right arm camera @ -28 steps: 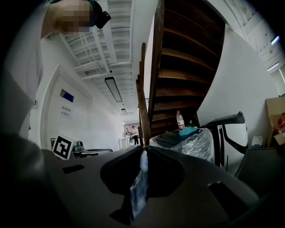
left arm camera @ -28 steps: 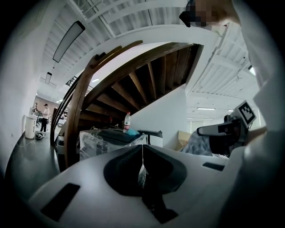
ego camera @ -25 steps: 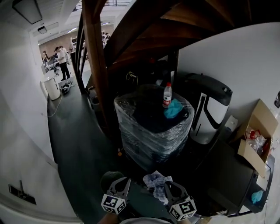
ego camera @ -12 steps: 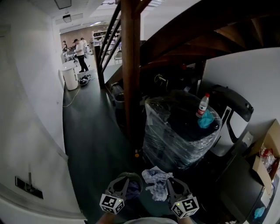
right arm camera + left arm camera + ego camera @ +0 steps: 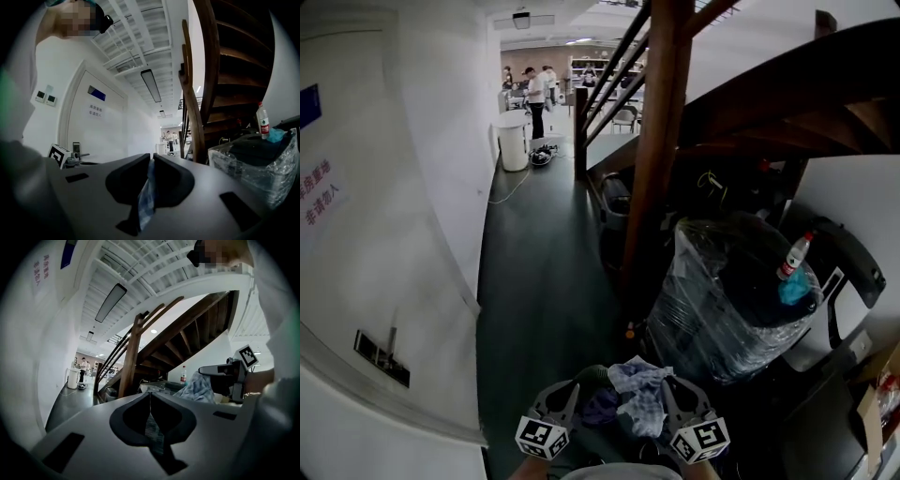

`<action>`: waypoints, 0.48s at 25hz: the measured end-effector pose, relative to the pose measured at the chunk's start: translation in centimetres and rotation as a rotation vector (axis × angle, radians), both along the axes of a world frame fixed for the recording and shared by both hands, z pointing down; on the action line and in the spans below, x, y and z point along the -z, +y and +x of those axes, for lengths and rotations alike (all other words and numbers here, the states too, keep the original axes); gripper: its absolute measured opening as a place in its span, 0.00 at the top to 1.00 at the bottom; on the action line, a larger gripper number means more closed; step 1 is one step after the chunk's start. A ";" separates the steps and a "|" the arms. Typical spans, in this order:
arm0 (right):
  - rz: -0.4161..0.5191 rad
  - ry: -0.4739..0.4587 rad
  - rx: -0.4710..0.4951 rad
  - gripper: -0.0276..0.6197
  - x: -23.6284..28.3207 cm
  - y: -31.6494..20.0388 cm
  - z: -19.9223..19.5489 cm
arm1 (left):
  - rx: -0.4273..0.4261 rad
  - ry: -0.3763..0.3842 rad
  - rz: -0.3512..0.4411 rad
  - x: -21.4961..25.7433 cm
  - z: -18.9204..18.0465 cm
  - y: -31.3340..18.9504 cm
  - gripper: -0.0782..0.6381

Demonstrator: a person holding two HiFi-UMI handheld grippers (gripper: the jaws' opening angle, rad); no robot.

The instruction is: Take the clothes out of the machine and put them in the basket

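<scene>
In the head view both grippers sit at the bottom edge, side by side and pointing level. My left gripper [image 5: 565,394] is shut on a dark green and purple garment [image 5: 596,401]. My right gripper [image 5: 670,392] is shut on a pale blue-white checked cloth [image 5: 639,392] that bunches between the two. The left gripper view has its jaws [image 5: 150,397] closed with fabric [image 5: 153,427] pinched in the slot, and the pale cloth [image 5: 199,389] hangs from the right gripper [image 5: 225,376]. In the right gripper view, blue fabric [image 5: 144,199] is pinched in the closed jaws [image 5: 152,159]. No basket or machine door is visible.
A bulky thing wrapped in plastic film [image 5: 727,314] stands at the right, with a bottle [image 5: 793,253] and a teal rag on top. A wooden post [image 5: 661,141] and dark stairs rise above it. A white wall [image 5: 403,234] runs along the left beside a dark floor corridor [image 5: 539,272]. Far back are a white bin [image 5: 514,145] and people.
The view has swung left: the wrapped thing slid from centre to the right and the white wall now fills the left. Both grippers stay low, still holding their clothes.
</scene>
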State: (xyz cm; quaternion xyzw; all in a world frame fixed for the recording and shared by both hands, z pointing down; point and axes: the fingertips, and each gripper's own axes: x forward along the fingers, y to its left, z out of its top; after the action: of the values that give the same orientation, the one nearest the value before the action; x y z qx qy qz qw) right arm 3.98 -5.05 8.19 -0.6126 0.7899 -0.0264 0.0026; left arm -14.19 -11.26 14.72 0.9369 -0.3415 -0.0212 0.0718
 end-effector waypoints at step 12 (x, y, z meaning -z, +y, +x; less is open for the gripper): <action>-0.027 -0.036 0.194 0.91 -0.7 -3.6 -0.7 | 0.159 -0.019 -0.034 -0.3 0.1 -0.8 0.86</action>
State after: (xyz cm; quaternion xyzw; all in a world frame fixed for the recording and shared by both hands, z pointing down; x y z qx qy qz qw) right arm 3.29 -8.69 8.89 -0.5328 0.8449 -0.0479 0.0059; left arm -14.13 -12.07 15.02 0.9057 -0.4157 -0.0119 0.0825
